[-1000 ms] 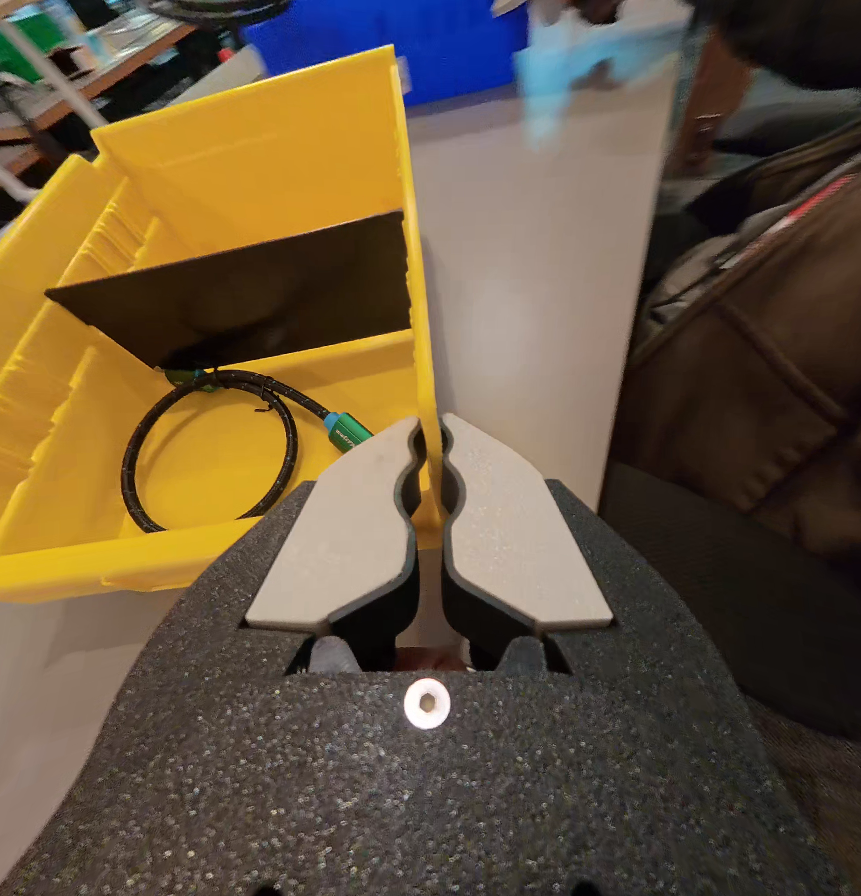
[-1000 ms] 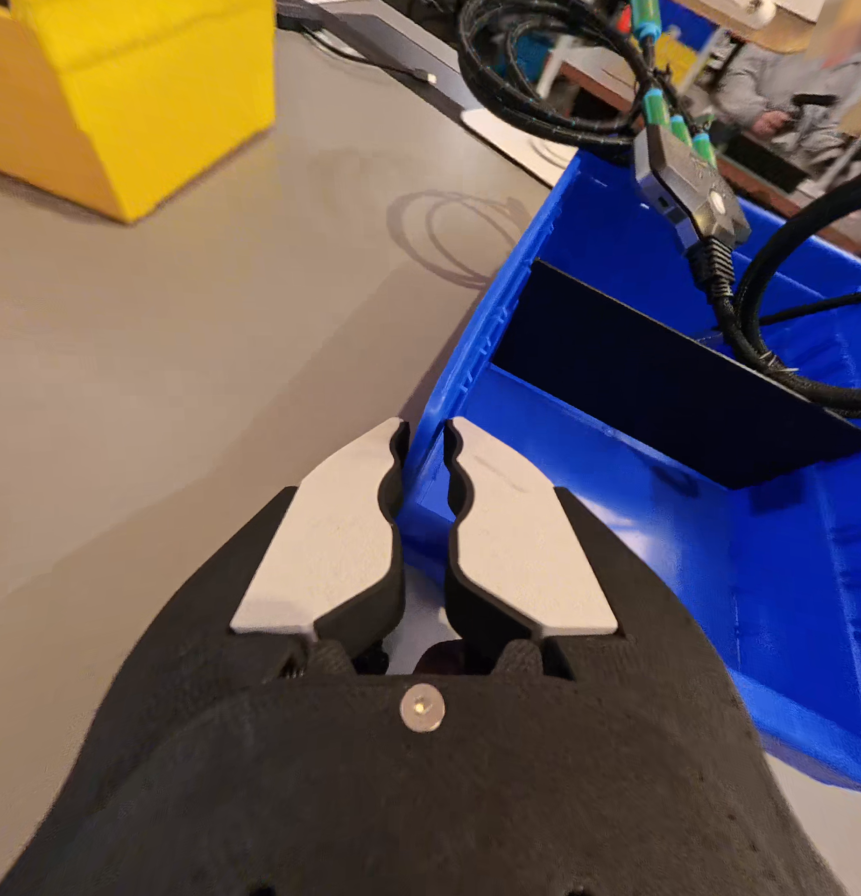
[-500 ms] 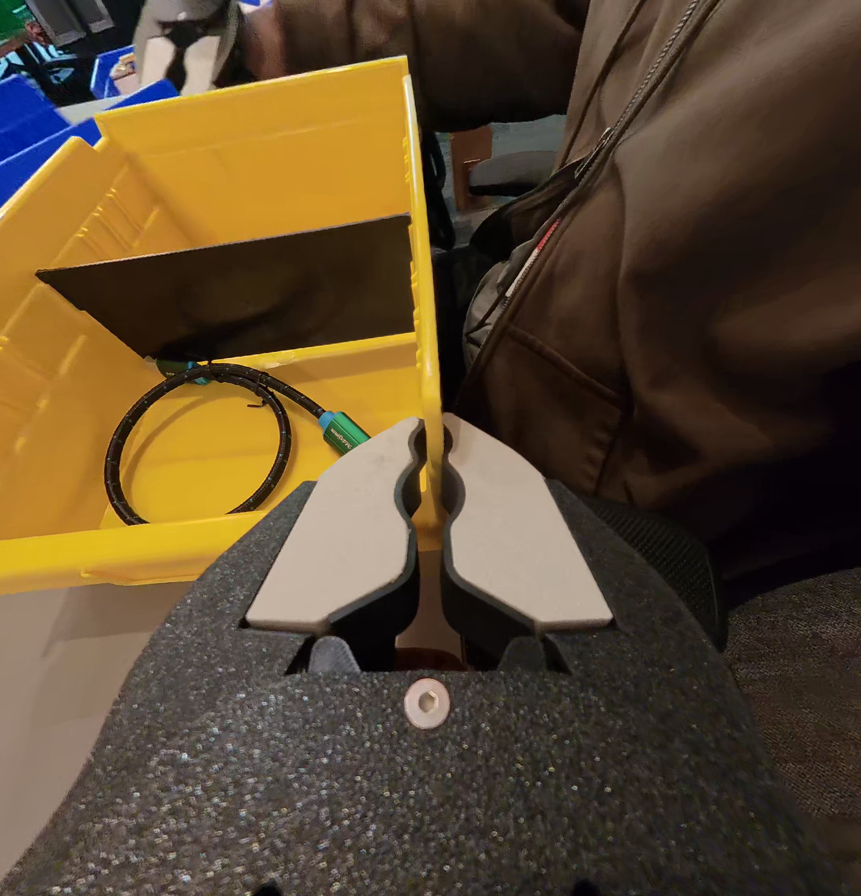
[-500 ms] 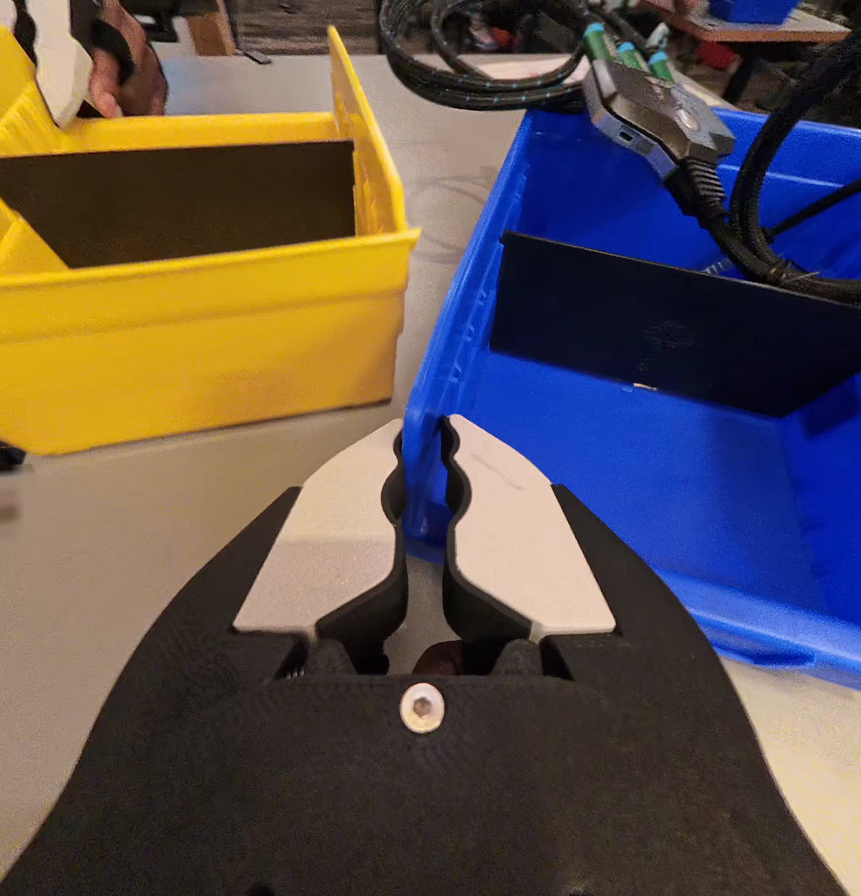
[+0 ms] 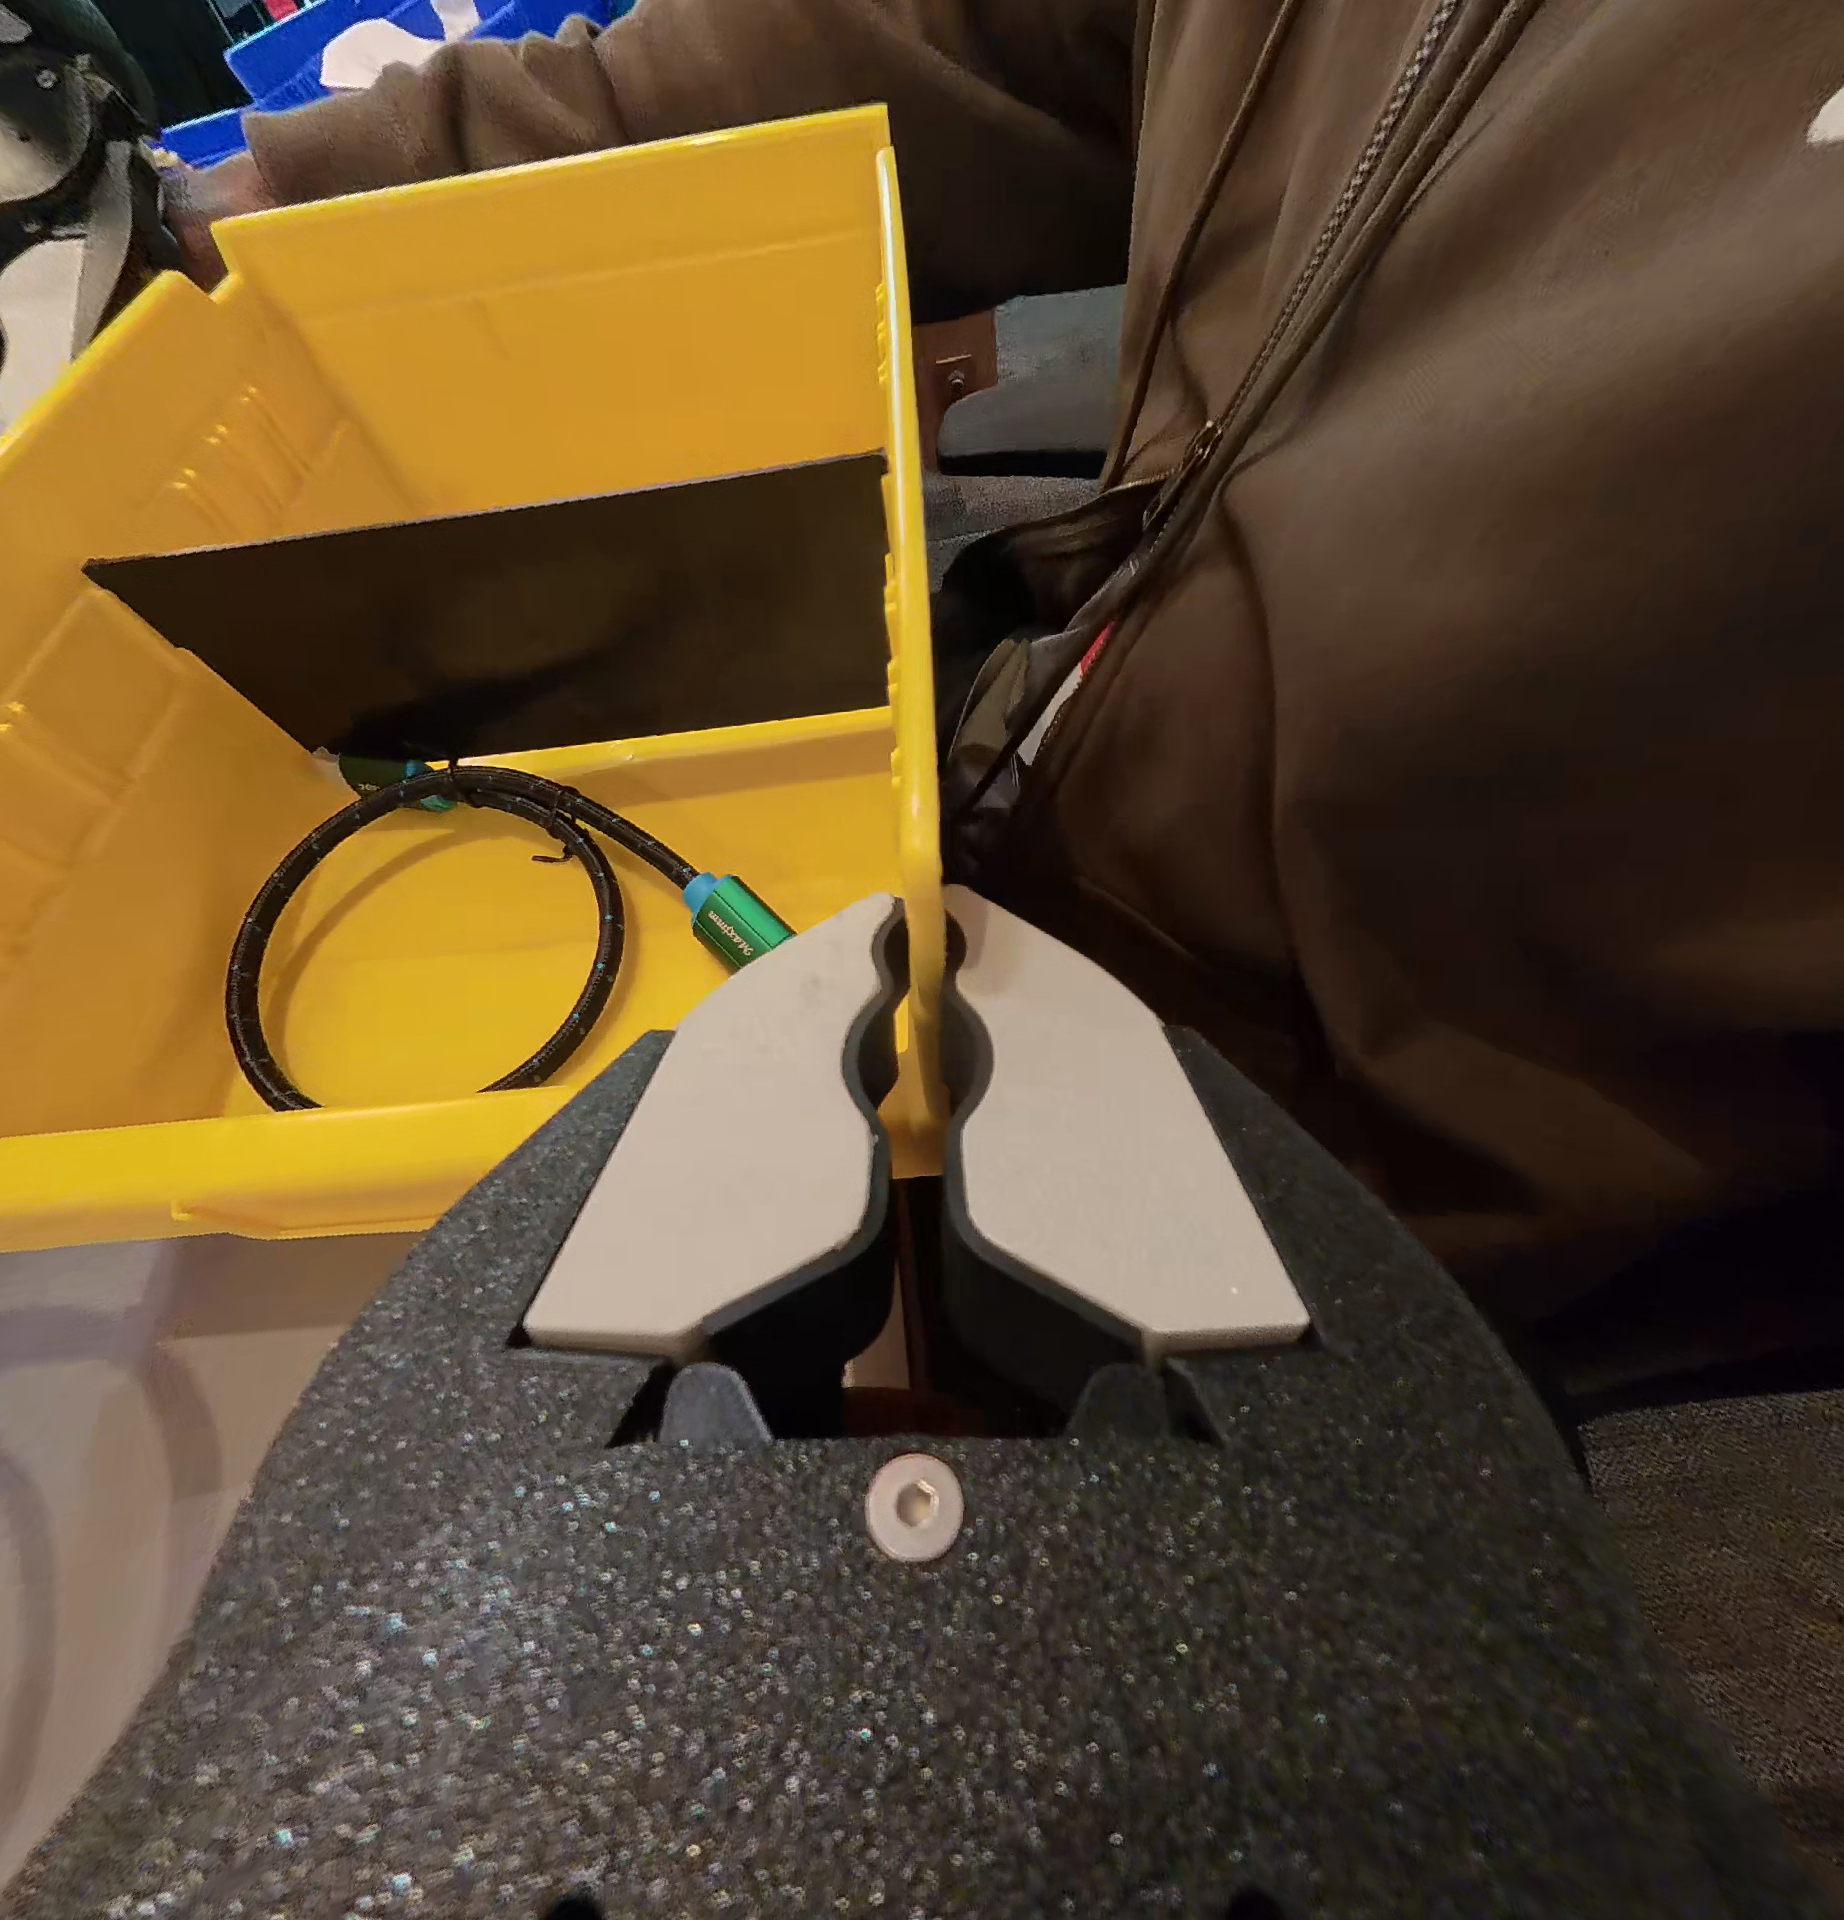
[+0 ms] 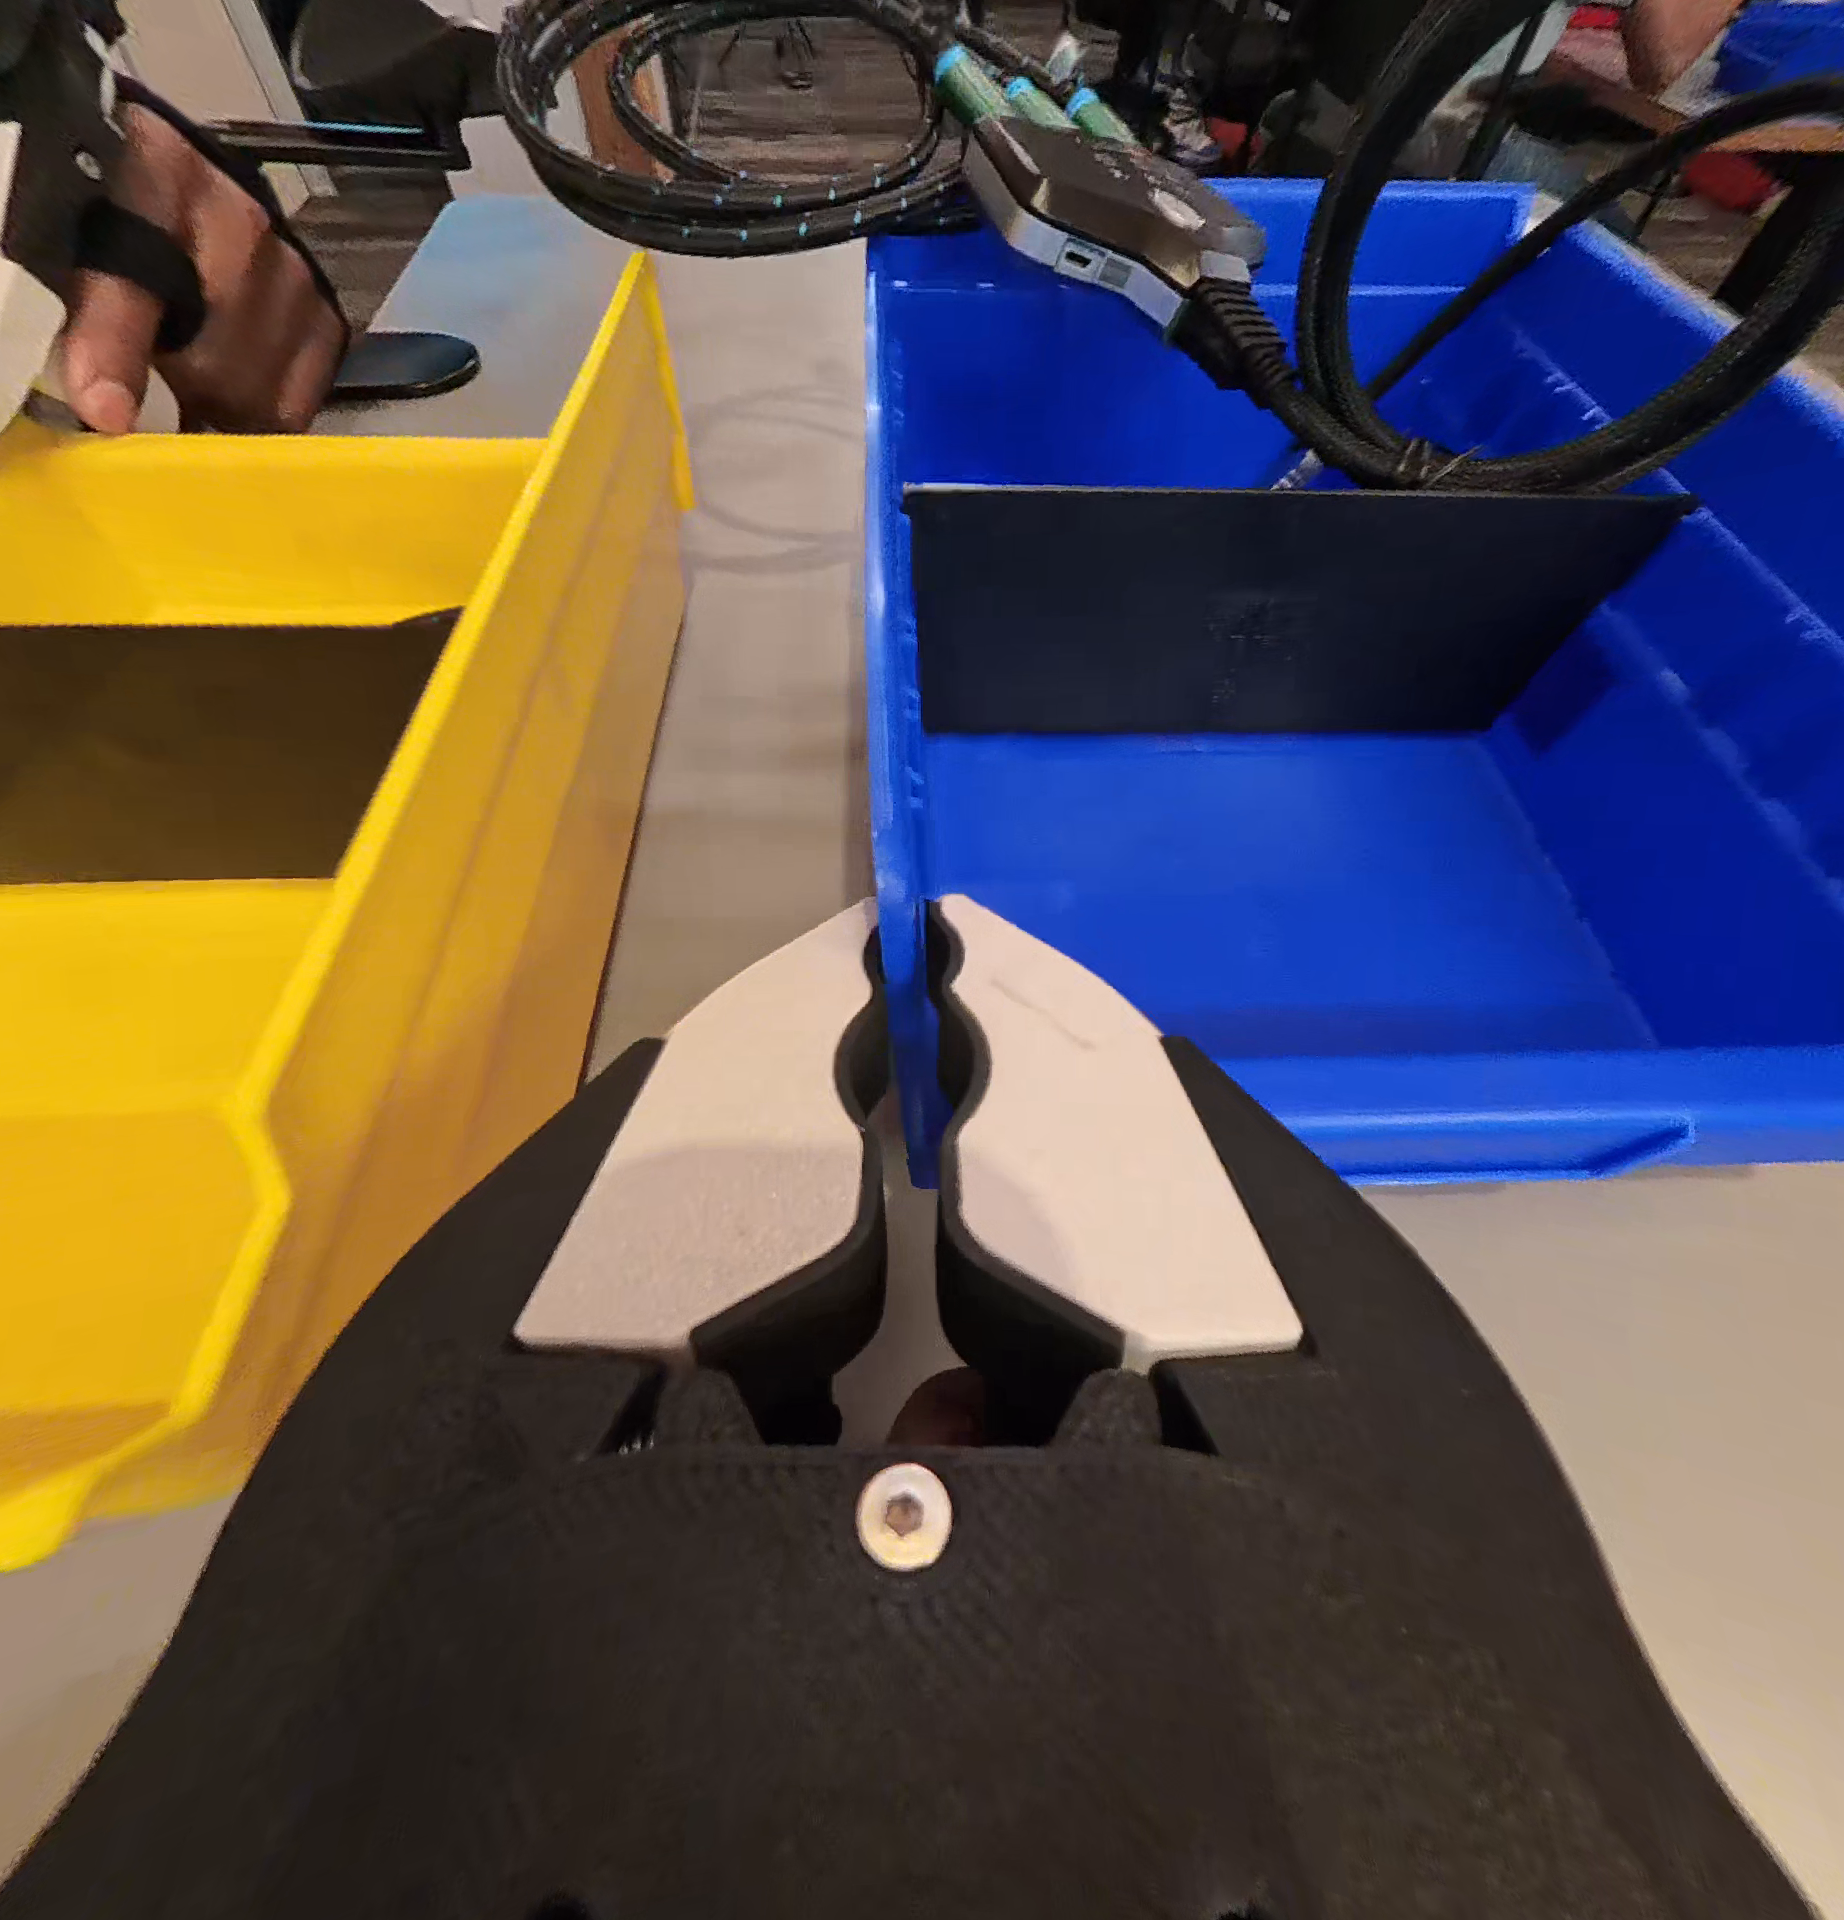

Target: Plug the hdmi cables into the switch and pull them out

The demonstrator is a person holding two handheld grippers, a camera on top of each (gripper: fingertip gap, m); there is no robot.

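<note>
— Beside the yellow bin (image 5: pixel 544 312), what did the left gripper (image 5: pixel 923 925) have?

— Its jaws were pinched on that bin's right side wall, near the front corner, one grey finger (image 5: pixel 752 1101) inside the bin and the other outside, both pressing the thin yellow edge. The wall ran straight away from the camera.

— And the right gripper (image 6: pixel 902 914)?

— Clamped the same way on the left wall of the blue bin (image 6: pixel 1417 914), again near the front corner, with one finger (image 6: pixel 1094 1153) inside the bin. Both bins stood on the grey tabletop (image 6: pixel 762 675), the blue one to the right of the yellow bin, a strip of tabletop between them, their long sides roughly parallel.

— What did the left wrist view alone show?

— The yellow bin's front compartment: a coiled black braided cable (image 5: pixel 419 935) with a green metal plug (image 5: pixel 741 925) lying on the floor, plug end pointing toward the pinched wall. A black divider (image 5: pixel 544 603) crossed the bin behind it. Right of the yellow bin sat a person in a brown jacket (image 5: pixel 1469 623).

— And the right wrist view alone?

— The blue bin's front compartment looked bare, closed off by a dark divider (image 6: pixel 1261 613). Above its far end hung a grey hub (image 6: pixel 1105 208) with green plugs and thick black braided cables (image 6: pixel 731 187). At the yellow bin's far left corner a hand (image 6: pixel 191 312) gripped the other gripper's handle.
</note>
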